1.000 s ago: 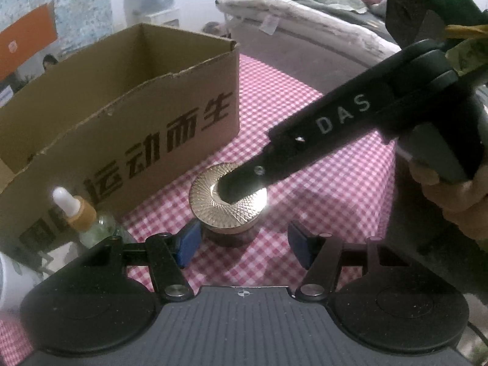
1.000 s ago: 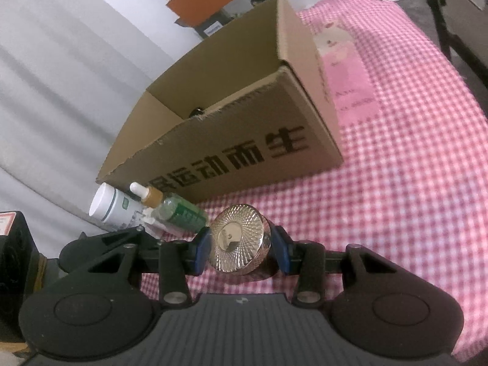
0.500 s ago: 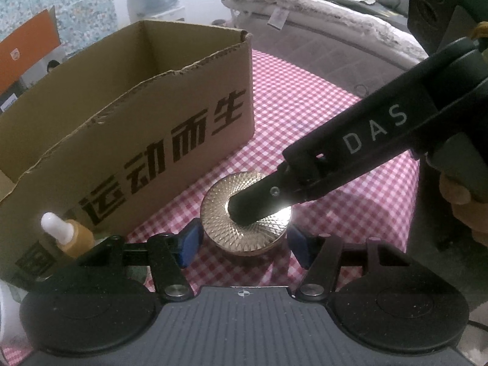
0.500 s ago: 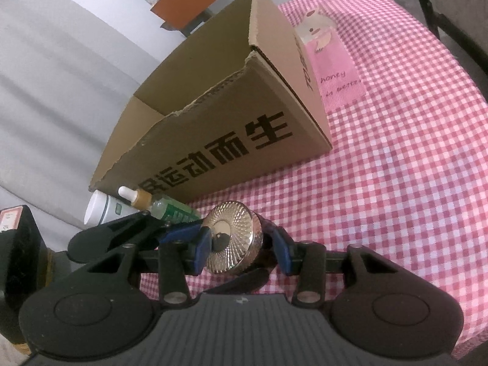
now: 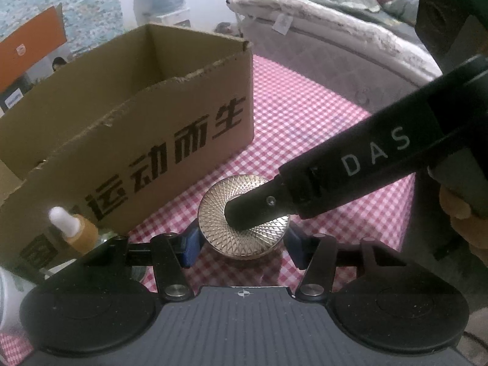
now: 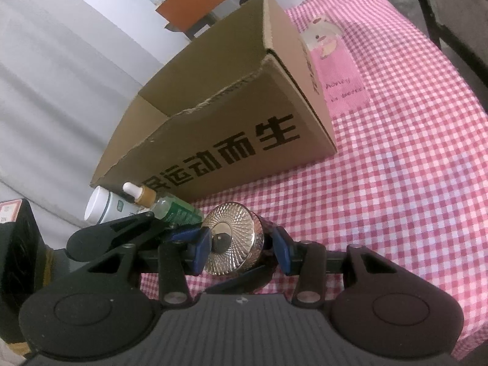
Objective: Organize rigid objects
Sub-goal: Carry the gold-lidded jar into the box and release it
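A jar with a gold patterned lid [image 5: 213, 213] [image 6: 238, 244] is held off the pink checked cloth. My right gripper [image 6: 241, 251] is shut on it, one pad on the lid's face and the other on the base. In the left wrist view its upper finger [image 5: 305, 189] lies across the lid. My left gripper [image 5: 241, 244] straddles the jar's sides and its jaws are closing; the blue pads stand right at the lid's rim, with no visible press. One left finger [image 6: 116, 235] shows in the right wrist view.
An open cardboard box [image 5: 122, 140] [image 6: 244, 116] with black characters stands just behind the jar. A dropper bottle [image 5: 76, 228] [image 6: 158, 204] and a white bottle [image 6: 100, 207] lie at its left corner. A pink card [image 6: 335, 70] lies beside the box. A hand [image 5: 457, 207] holds the right gripper.
My left gripper has come closer to the jar and its jaws have narrowed around it. In the right wrist view the left fingers have come in beside the jar, which stays gripped.
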Tool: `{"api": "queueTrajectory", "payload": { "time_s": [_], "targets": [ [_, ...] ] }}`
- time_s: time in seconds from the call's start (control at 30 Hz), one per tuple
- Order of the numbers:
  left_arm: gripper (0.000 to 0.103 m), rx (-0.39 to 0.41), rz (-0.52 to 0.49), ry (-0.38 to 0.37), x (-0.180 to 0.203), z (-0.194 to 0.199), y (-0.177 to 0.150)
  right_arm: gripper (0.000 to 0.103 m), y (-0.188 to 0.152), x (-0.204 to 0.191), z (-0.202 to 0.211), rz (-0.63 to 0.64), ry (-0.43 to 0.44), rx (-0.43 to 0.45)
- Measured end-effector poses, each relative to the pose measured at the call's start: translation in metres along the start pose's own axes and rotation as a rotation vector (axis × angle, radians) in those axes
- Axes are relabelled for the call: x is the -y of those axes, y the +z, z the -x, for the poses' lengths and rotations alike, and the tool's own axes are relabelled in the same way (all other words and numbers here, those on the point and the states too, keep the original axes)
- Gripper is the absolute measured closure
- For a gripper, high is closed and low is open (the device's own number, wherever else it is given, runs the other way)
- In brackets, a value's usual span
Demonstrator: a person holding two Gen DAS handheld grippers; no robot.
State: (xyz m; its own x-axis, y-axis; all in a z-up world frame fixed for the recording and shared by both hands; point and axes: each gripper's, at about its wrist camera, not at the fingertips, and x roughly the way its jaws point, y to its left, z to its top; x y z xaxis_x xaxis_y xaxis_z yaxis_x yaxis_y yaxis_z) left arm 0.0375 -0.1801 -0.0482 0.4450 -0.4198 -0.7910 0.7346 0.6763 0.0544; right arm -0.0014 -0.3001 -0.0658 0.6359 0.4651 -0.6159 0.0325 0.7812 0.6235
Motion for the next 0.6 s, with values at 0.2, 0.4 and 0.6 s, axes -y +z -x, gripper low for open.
{"api": "queueTrajectory", "payload": {
  "time_s": [0.2, 0.4, 0.6],
  "targets": [
    [0.047, 0.089, 0.008, 0.045, -0.009, 0.041, 0.012, 0.056, 0.012, -0.032, 0.021, 0.079, 0.010, 0.040],
    [0.047, 0.156, 0.034, 0.119, -0.041, 0.083, 0.045, 0.056, 0.050, -0.084, 0.036, 0.217, 0.049, 0.092],
    [0.047, 0.131, 0.103, 0.145, -0.092, 0.086, 0.081, 0.056, 0.110, -0.120, 0.018, 0.299, 0.102, 0.061]
  ]
}}
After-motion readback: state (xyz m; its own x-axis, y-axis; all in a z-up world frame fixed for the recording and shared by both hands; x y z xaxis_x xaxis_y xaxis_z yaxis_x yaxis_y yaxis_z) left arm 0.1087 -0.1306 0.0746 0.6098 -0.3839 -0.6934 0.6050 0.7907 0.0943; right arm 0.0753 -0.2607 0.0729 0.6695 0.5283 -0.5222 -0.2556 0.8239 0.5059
